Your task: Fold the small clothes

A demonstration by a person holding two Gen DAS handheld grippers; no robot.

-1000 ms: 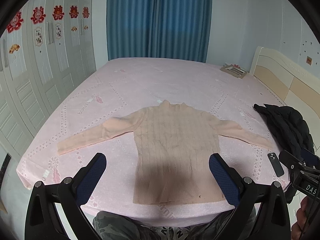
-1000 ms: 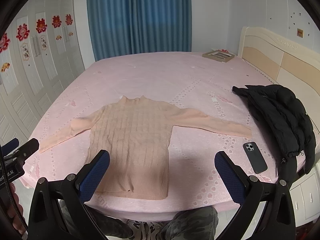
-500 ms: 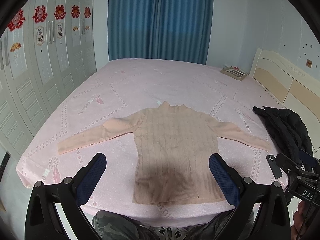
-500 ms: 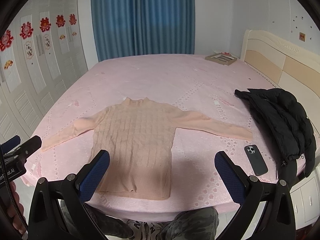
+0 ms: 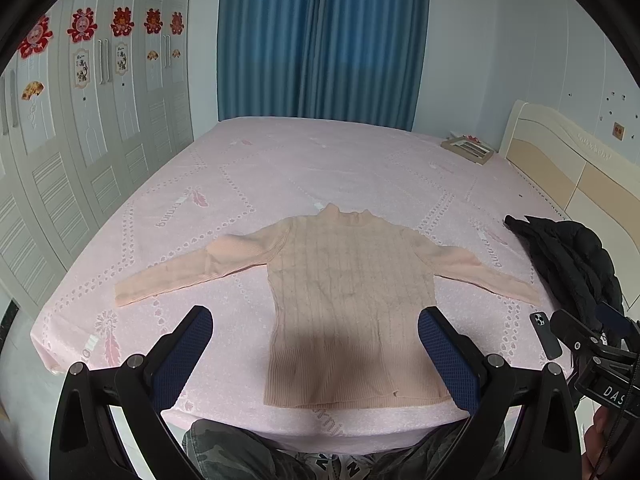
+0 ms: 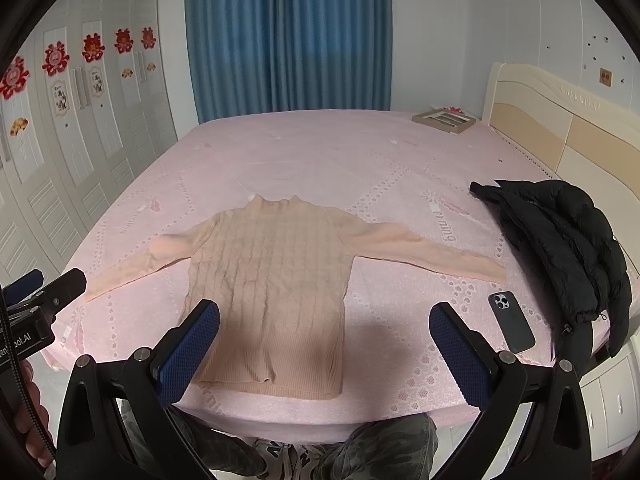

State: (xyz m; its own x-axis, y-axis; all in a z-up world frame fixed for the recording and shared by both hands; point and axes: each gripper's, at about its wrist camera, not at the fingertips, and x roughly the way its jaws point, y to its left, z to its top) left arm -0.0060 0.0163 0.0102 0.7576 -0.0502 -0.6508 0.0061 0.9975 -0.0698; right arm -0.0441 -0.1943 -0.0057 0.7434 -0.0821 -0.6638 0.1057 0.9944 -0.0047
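A small peach knitted sweater [image 5: 348, 280] lies flat on the pink bed, collar away from me, both sleeves spread out to the sides; it also shows in the right wrist view [image 6: 272, 280]. My left gripper [image 5: 316, 356] is open and empty, held above the sweater's hem near the bed's front edge. My right gripper [image 6: 326, 352] is open and empty, above the hem's right side. Neither touches the sweater.
A black jacket [image 6: 560, 236] lies at the bed's right edge, with a dark phone [image 6: 512, 322] beside it. A framed picture [image 6: 444, 120] lies at the far right corner. White wardrobes [image 5: 80, 160] stand on the left, a headboard [image 6: 560, 128] on the right.
Both views have risen and tilted up slightly, so the sweater sits a little lower in frame. The sweater has not moved and both grippers stay open.
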